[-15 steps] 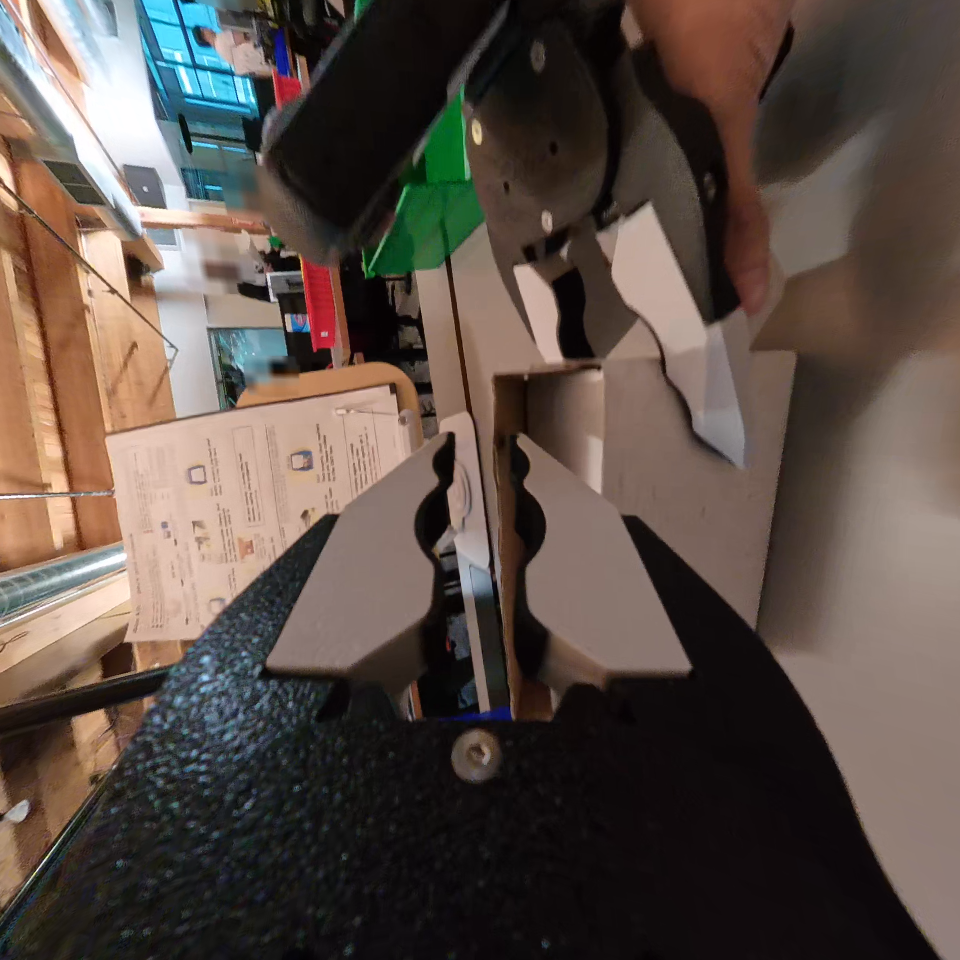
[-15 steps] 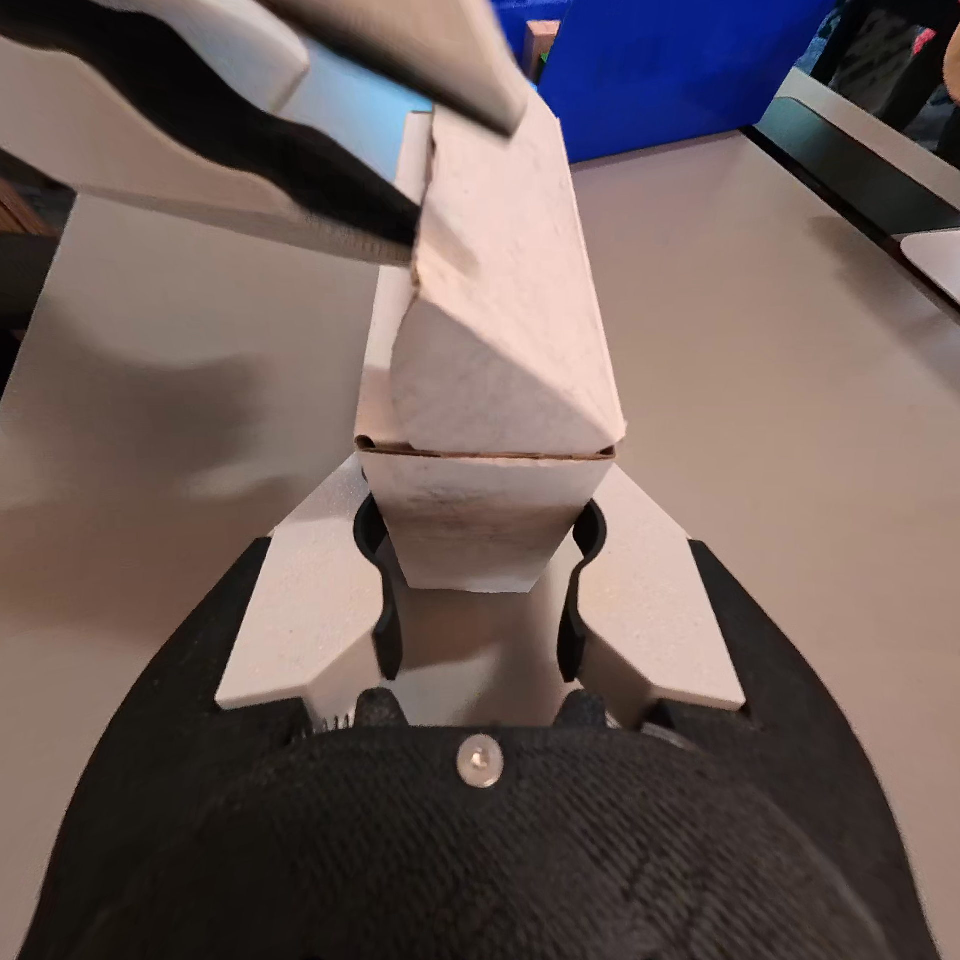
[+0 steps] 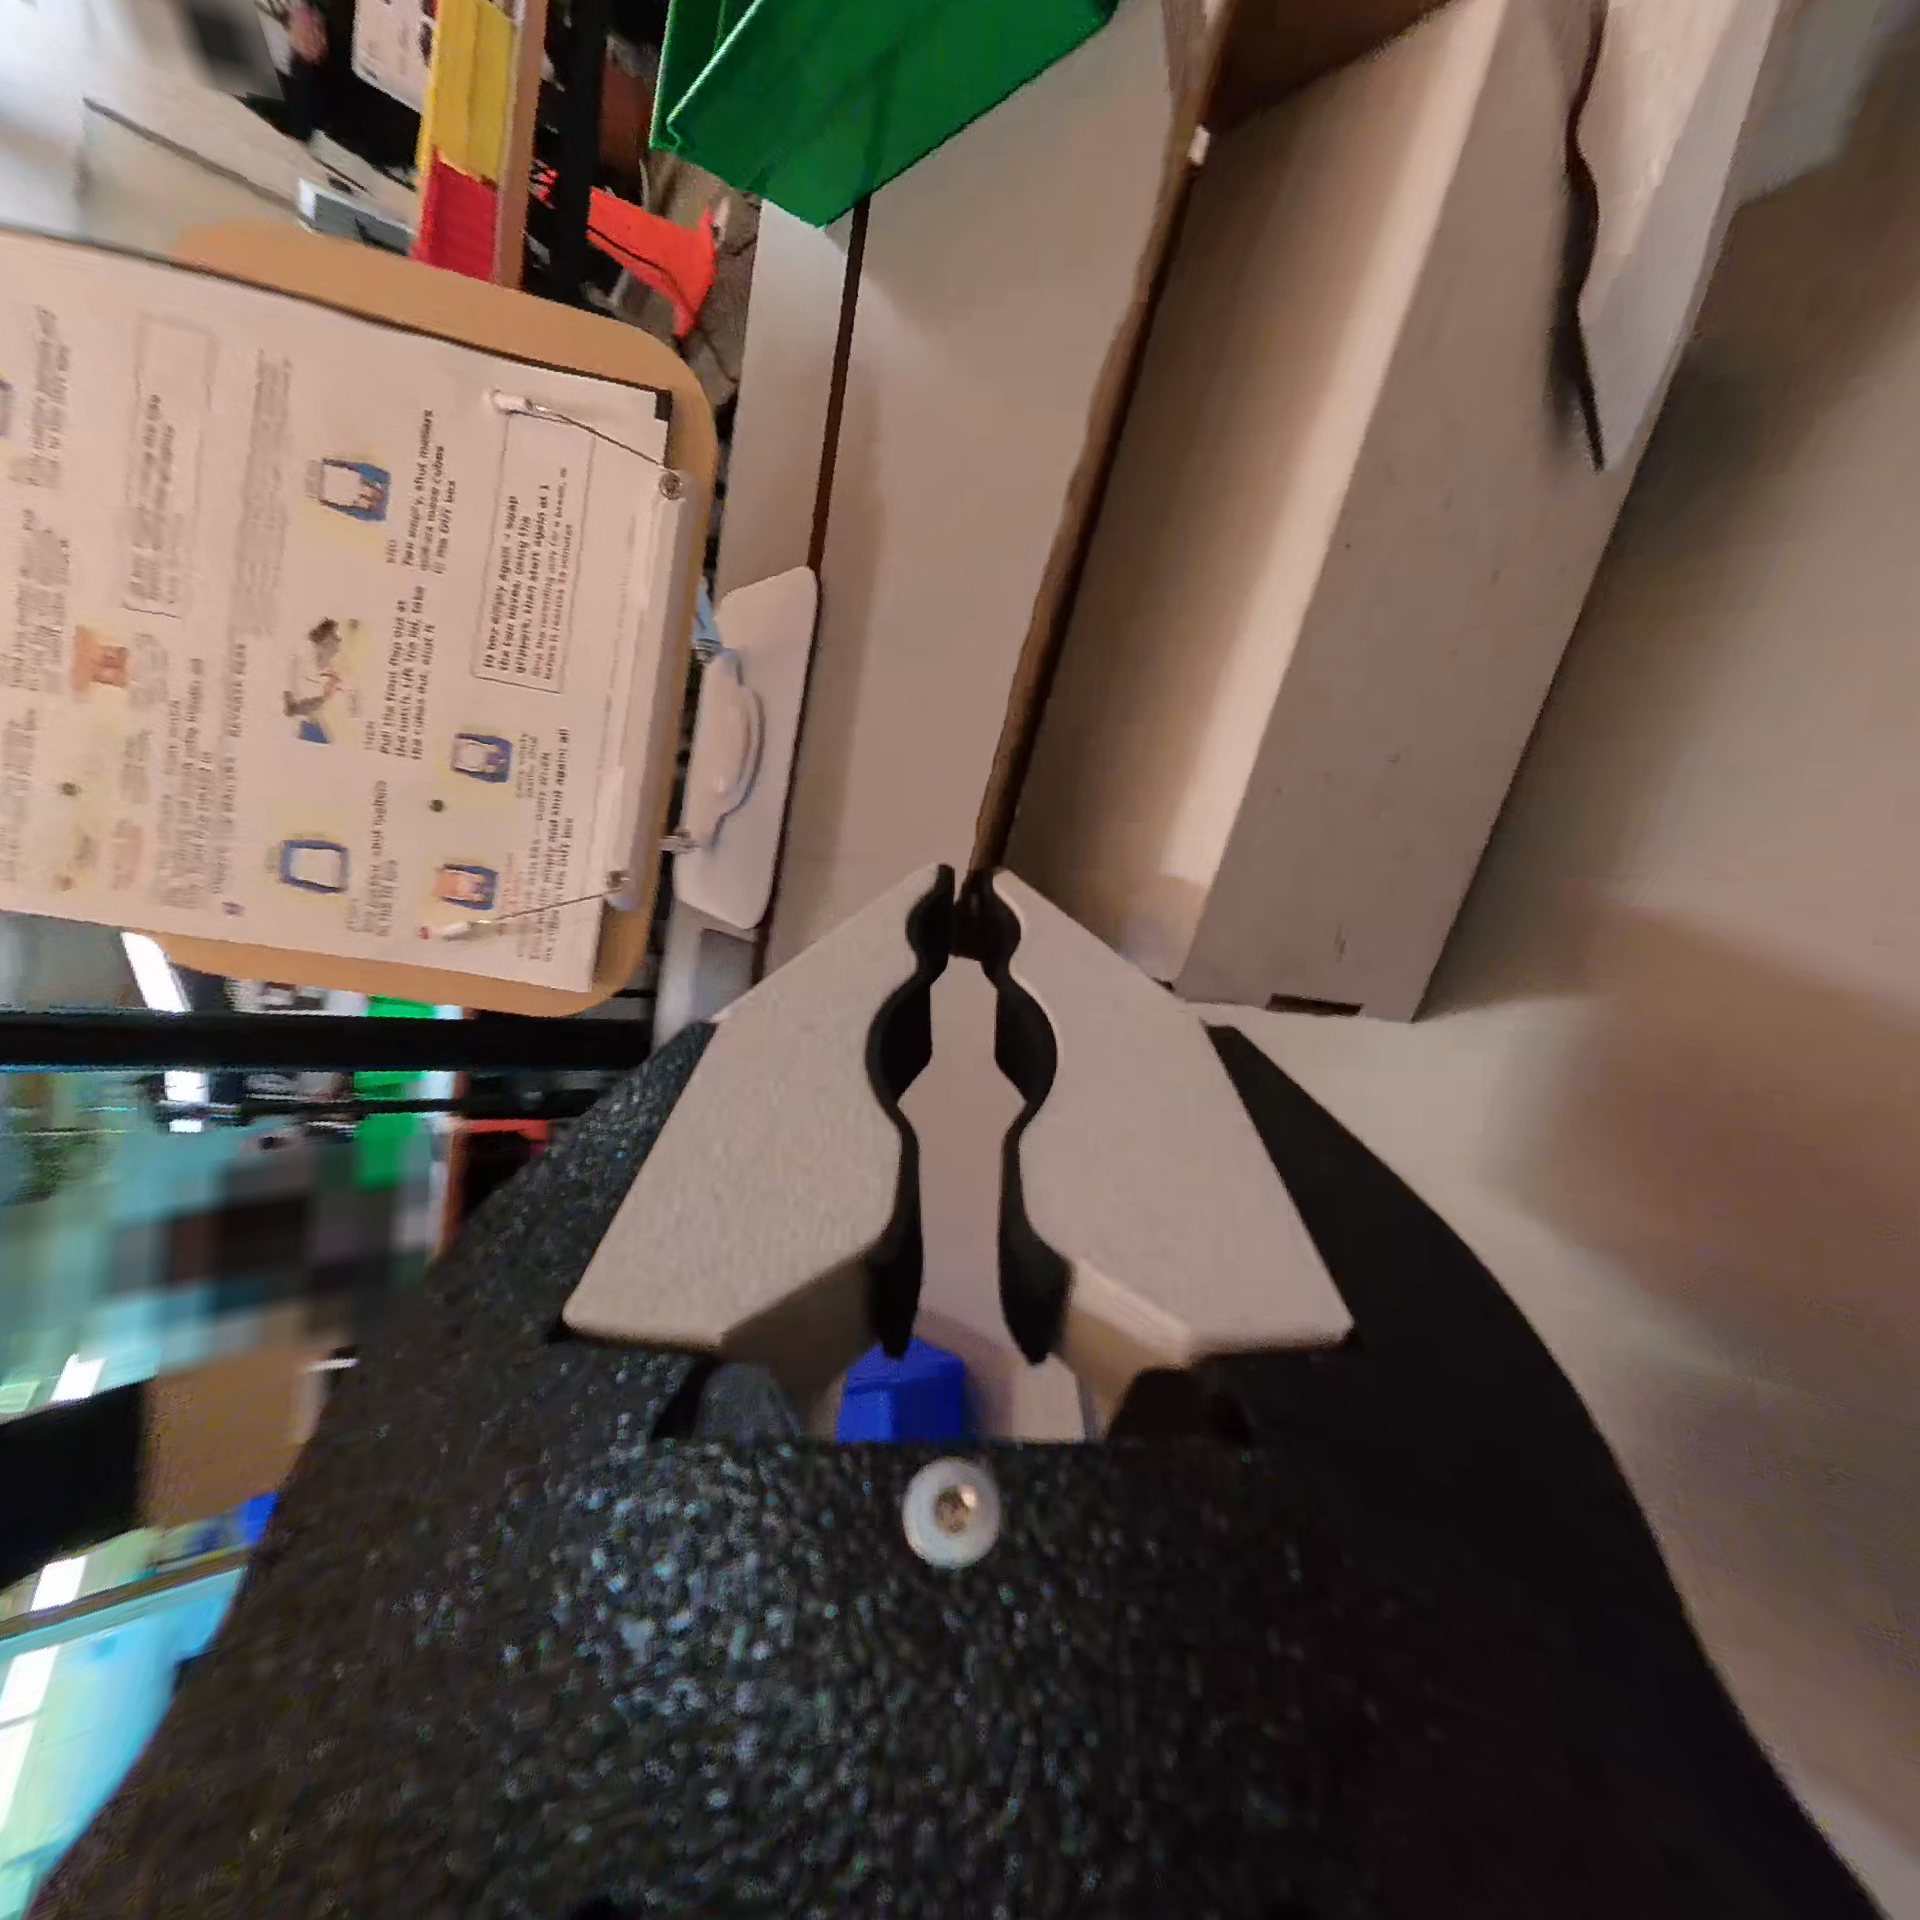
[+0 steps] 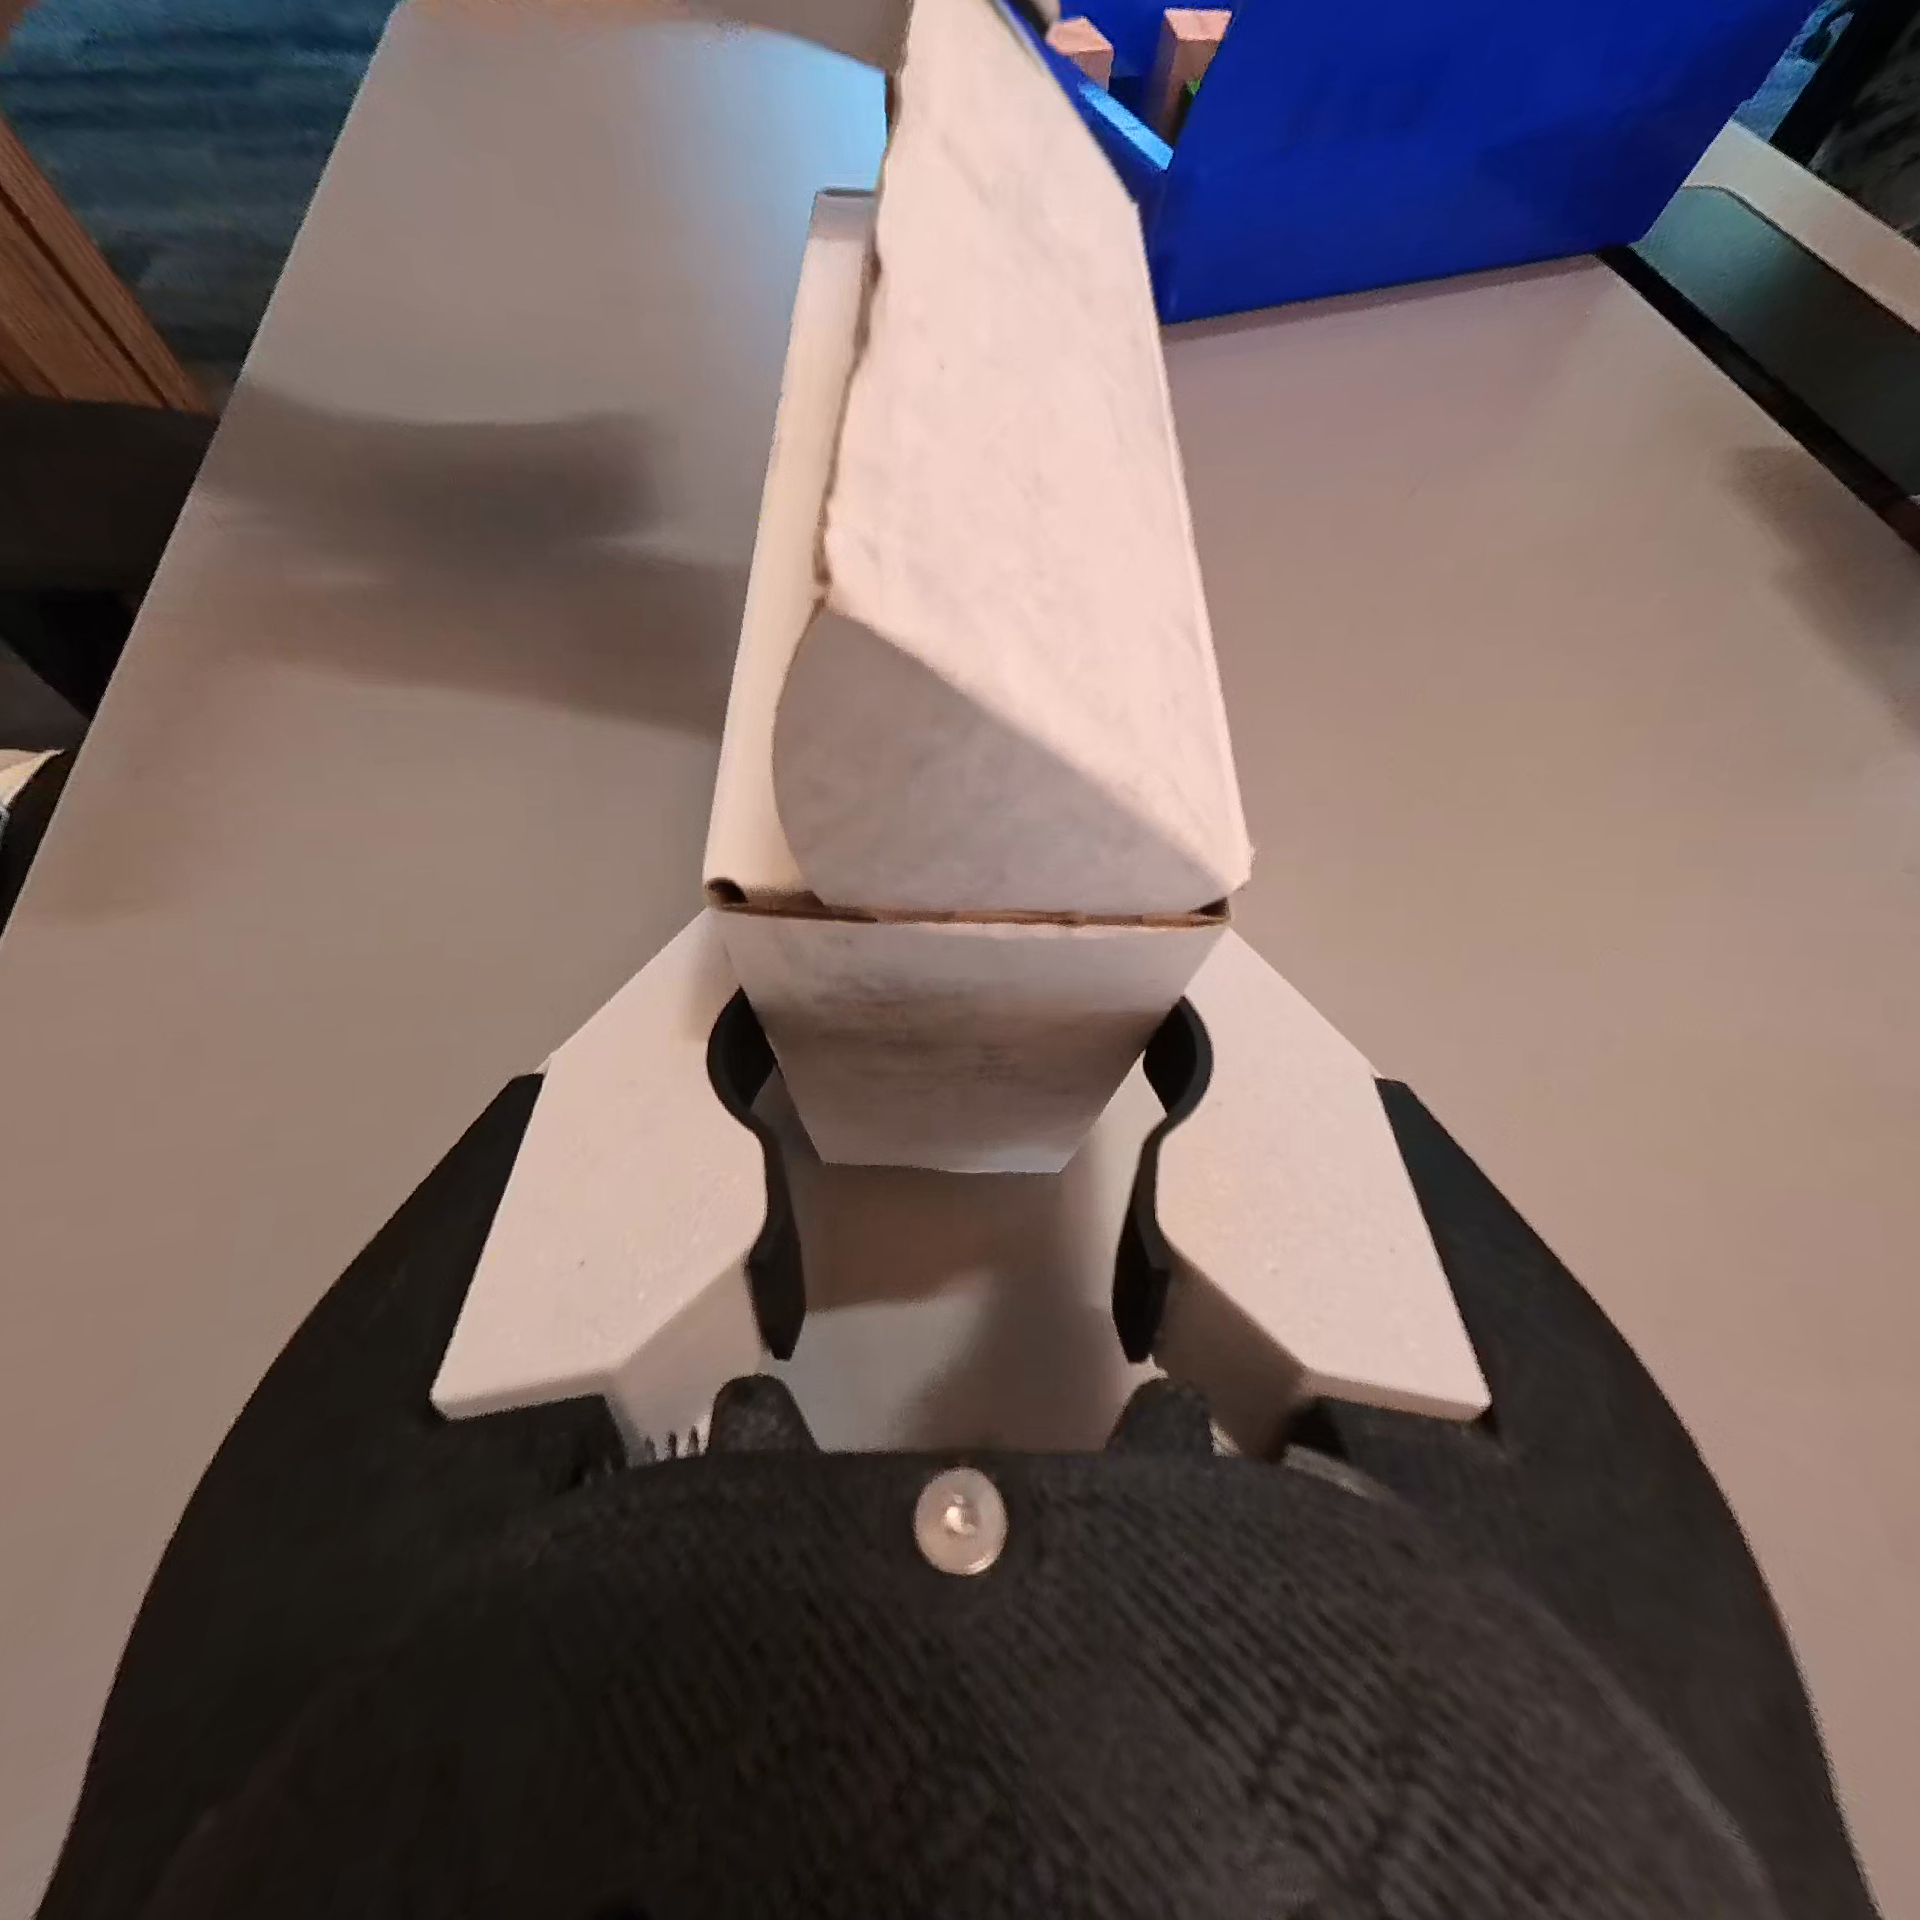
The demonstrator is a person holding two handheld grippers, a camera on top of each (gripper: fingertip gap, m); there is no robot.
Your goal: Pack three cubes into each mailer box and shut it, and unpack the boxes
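The right tool is pinching the near end of the white mailer box. One finger sits on each side of the box's end flap. The box is long and thin from here. Its long side runs straight away from the right tool, out over the grey table. The lid looks folded down but not tucked flat; a thin dark gap shows along its left edge.

The left tool is pressed together at the tips. A brown cardboard edge comes right down to those tips, but it is too blurry to say if they nip it. The box stands just past the left tool and a little to its right, going up and away. A blue cube peeks out low down behind the fingers.

Past the far end of the box is a blue bin with wooden blocks poking up. To the left of the box, a clipboard with a paper sheet stands by a green bin.

The right tool is the closer one and has the box. I think the next move is to press the lid shut, working along that long side.
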